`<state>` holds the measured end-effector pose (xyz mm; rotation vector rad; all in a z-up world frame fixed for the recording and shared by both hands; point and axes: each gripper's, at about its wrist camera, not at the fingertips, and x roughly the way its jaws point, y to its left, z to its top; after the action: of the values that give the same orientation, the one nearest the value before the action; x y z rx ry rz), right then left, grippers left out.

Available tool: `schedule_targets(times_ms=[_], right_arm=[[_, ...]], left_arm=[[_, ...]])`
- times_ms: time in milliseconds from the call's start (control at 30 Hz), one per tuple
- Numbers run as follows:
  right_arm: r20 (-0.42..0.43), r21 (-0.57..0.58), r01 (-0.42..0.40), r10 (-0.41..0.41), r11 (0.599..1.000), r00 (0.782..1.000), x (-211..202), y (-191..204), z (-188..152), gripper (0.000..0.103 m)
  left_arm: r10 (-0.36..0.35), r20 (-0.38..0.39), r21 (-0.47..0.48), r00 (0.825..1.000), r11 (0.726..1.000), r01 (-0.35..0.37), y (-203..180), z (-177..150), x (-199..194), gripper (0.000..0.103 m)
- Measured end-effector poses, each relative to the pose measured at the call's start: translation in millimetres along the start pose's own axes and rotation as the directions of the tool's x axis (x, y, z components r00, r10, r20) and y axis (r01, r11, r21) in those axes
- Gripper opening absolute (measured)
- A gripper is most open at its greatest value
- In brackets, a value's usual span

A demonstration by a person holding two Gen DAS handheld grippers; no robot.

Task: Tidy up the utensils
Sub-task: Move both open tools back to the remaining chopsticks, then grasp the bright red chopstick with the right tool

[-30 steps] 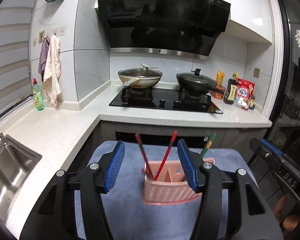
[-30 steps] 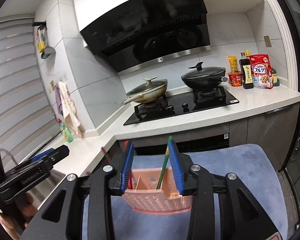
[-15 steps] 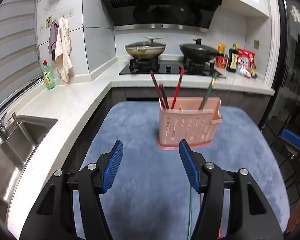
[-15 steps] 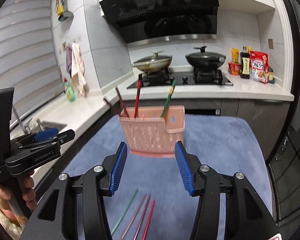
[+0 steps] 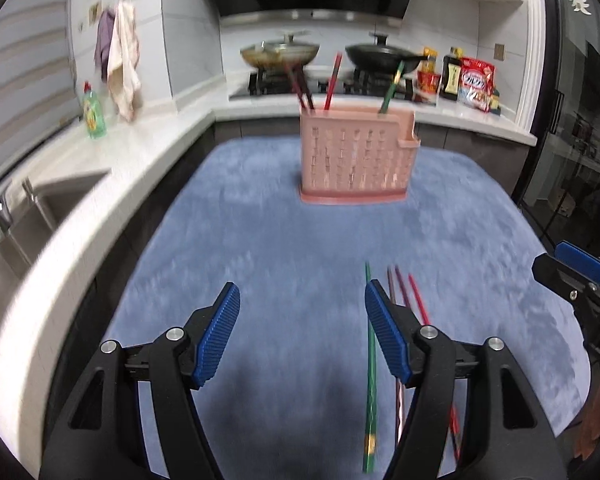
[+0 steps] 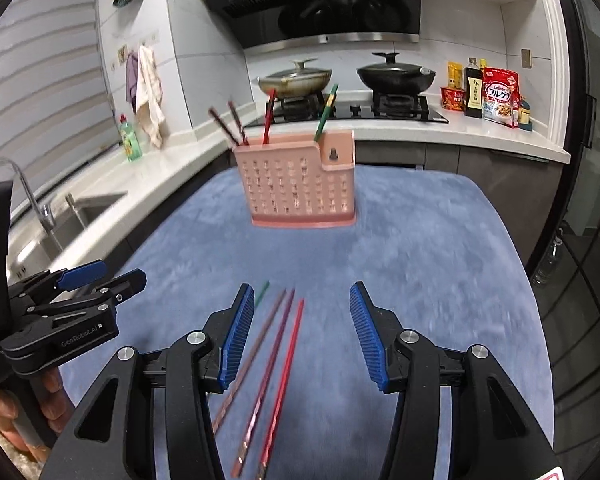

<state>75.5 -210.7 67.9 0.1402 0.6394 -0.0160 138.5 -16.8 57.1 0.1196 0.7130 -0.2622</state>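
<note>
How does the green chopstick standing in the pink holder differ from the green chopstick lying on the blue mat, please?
The green chopstick in the pink holder stands leaning, its lower end hidden inside the pink holder; the green chopstick on the mat lies flat, shown nearly whole. The one in the holder is far across the blue mat; the one on the mat lies near both tongs. Both are thin and green.

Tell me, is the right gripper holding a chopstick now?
No, the right gripper is open and empty above the loose chopsticks on the blue mat.
</note>
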Motion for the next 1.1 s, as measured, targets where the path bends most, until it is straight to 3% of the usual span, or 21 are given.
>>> schedule_targets(times_ms=[367,633,767,1000,1100], right_arm=[[-0.139,-0.052,0.01,-0.017,0.999,0.99,11,21,-81,0.049],[-0.203,-0.008,0.01,-0.011,1.0,0.979,16,21,-113,0.049],[-0.223,-0.013,0.001,-0.004,1.0,0.975,18,23,-121,0.044],[-0.254,-0.006,-0.005,0.003,1.0,0.967,29,24,-128,0.026],[-0.254,-0.006,-0.004,0.002,1.0,0.967,30,24,-130,0.025]], left_arm=[[0.007,-0.144,-0.035,0.99,0.999,-0.012,3,-66,18,0.062],[-0.021,-0.205,-0.059,0.979,0.998,0.009,0,-91,23,0.062],[-0.023,-0.207,-0.053,0.978,0.999,0.012,-2,-96,21,0.067],[-0.036,-0.206,-0.058,0.978,0.998,0.024,-5,-99,19,0.073],[-0.045,-0.215,-0.057,0.976,0.998,0.033,-7,-102,20,0.073]])
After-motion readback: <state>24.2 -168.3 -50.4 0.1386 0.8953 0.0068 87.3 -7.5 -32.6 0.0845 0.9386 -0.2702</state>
